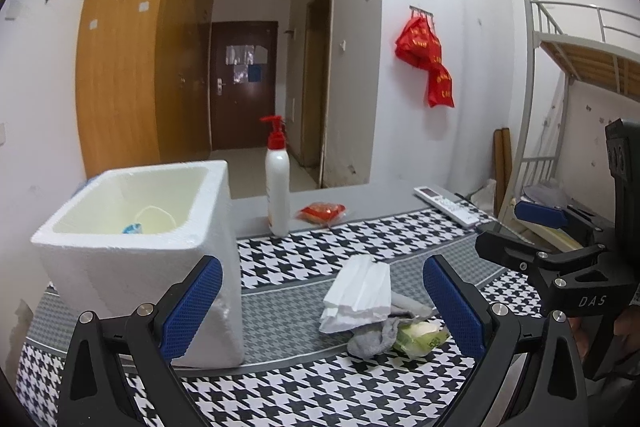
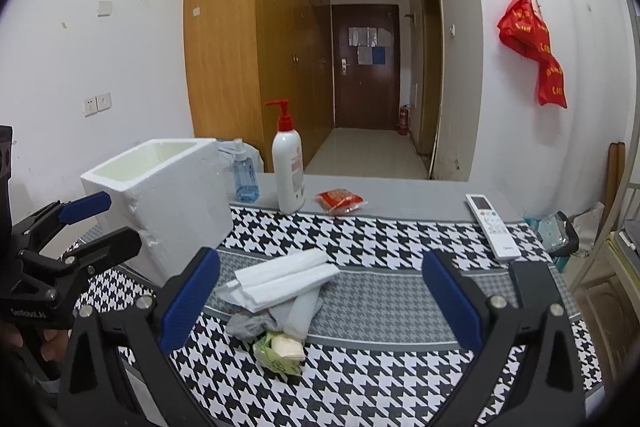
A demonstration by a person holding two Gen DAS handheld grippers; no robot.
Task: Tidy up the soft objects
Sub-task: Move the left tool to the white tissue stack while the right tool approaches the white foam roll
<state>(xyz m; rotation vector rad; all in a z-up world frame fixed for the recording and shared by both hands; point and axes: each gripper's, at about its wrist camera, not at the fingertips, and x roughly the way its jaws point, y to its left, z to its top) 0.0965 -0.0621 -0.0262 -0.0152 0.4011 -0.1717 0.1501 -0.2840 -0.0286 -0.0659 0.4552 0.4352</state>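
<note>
A folded white tissue pile (image 1: 360, 291) (image 2: 286, 279) lies on the houndstooth cloth, over a grey sock (image 1: 374, 337) (image 2: 250, 325) and a green tissue packet (image 1: 422, 335) (image 2: 280, 349). A white foam box (image 1: 140, 247) (image 2: 168, 195) stands at the left, with a mask and a small blue item inside. My left gripper (image 1: 322, 307) is open and empty, just before the pile and beside the box. My right gripper (image 2: 320, 301) is open and empty, with the pile between its fingers and a little ahead. Each gripper shows in the other's view: the right (image 1: 520, 227), the left (image 2: 100, 223).
A white pump bottle with red top (image 1: 277, 183) (image 2: 287, 167), a red snack packet (image 1: 322, 213) (image 2: 340, 201) and a white remote (image 1: 448, 205) (image 2: 494, 227) stand farther back. A blue spray bottle (image 2: 245, 173) is behind the box. A bunk bed frame (image 1: 560, 75) is at the right.
</note>
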